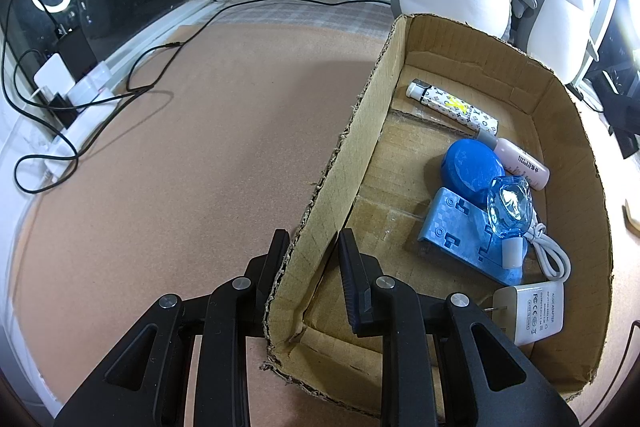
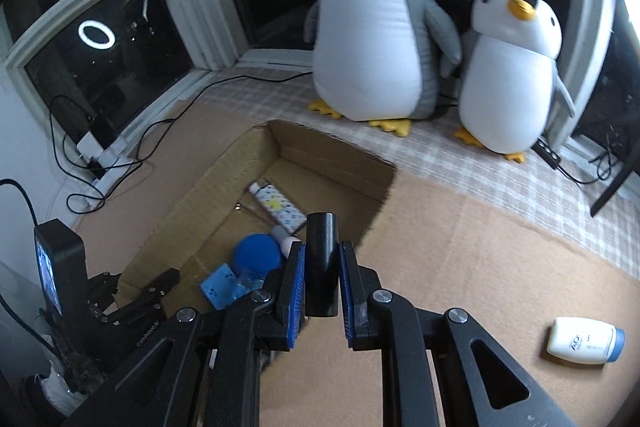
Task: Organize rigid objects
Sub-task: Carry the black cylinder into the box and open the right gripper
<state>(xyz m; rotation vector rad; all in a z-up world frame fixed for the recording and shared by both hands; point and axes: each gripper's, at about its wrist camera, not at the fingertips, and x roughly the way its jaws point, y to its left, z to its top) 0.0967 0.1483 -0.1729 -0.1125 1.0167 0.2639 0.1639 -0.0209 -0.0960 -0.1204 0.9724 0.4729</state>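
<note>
Two pairs of tongs work at one cardboard box. It lies just ahead of both, on a tan mat, and it is the largest thing there apart from two plush penguins standing beyond it by the window.

Straddling the box's near left wall is the left gripper, one finger outside and one inside, jaws parted by little more than the cardboard between them (whether the pads actually press the wall I cannot tell).

Clamped on a black cylinder, the right gripper has its blue pads tight against the tube's sides and holds it upright over the box's near edge.

Inside the box, ahead and to the right of the left tongs, lie a flat blue patterned block, a round blue disc, a white patterned tube, a pink bottle, a white power adapter with its coiled cable, and a small clear blue item resting on the block.

Well to the right of the right tongs, out on the mat, a white bottle with a blue cap lies on its side.
</note>
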